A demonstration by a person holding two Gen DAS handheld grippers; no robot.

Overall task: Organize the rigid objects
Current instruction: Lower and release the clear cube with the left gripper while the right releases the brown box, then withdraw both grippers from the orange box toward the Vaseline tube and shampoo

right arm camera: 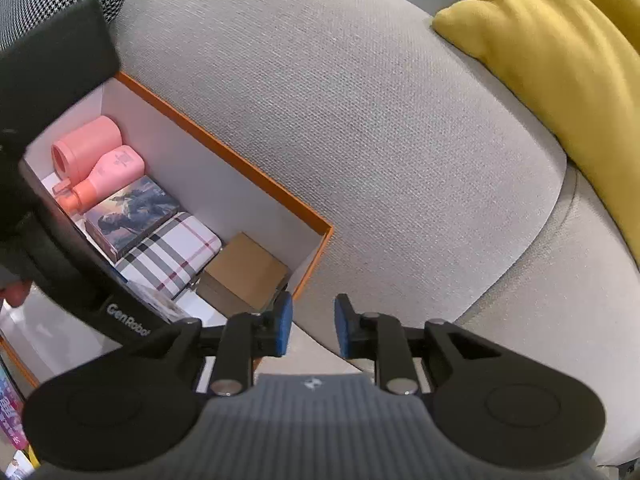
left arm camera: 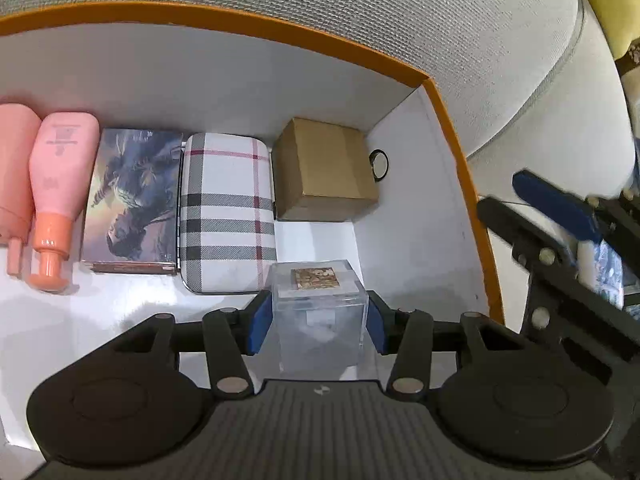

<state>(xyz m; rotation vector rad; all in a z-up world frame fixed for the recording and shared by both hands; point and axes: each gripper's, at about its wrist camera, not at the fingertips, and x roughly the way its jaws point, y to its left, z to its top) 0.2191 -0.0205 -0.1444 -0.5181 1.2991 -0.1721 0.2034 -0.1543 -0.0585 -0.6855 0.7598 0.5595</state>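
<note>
My left gripper (left arm camera: pixel 316 322) is shut on a clear plastic cube (left arm camera: pixel 320 312) and holds it low inside the orange-rimmed white box (left arm camera: pixel 248 28), in front of a brown cardboard box (left arm camera: pixel 326 170). In a row to the left lie a plaid case (left arm camera: pixel 228 212), a picture-covered box (left arm camera: pixel 134 200) and a pink bottle (left arm camera: pixel 60 184). My right gripper (right arm camera: pixel 310 328) is open and empty, just outside the box's right corner (right arm camera: pixel 320 236), above the grey sofa.
The box rests against a grey sofa cushion (right arm camera: pixel 360 120). A yellow pillow (right arm camera: pixel 560 60) lies at the far right. A small black ring (left arm camera: pixel 379 163) sits on the box's right inner wall. Another pink container (left arm camera: pixel 12 168) lies at the left end.
</note>
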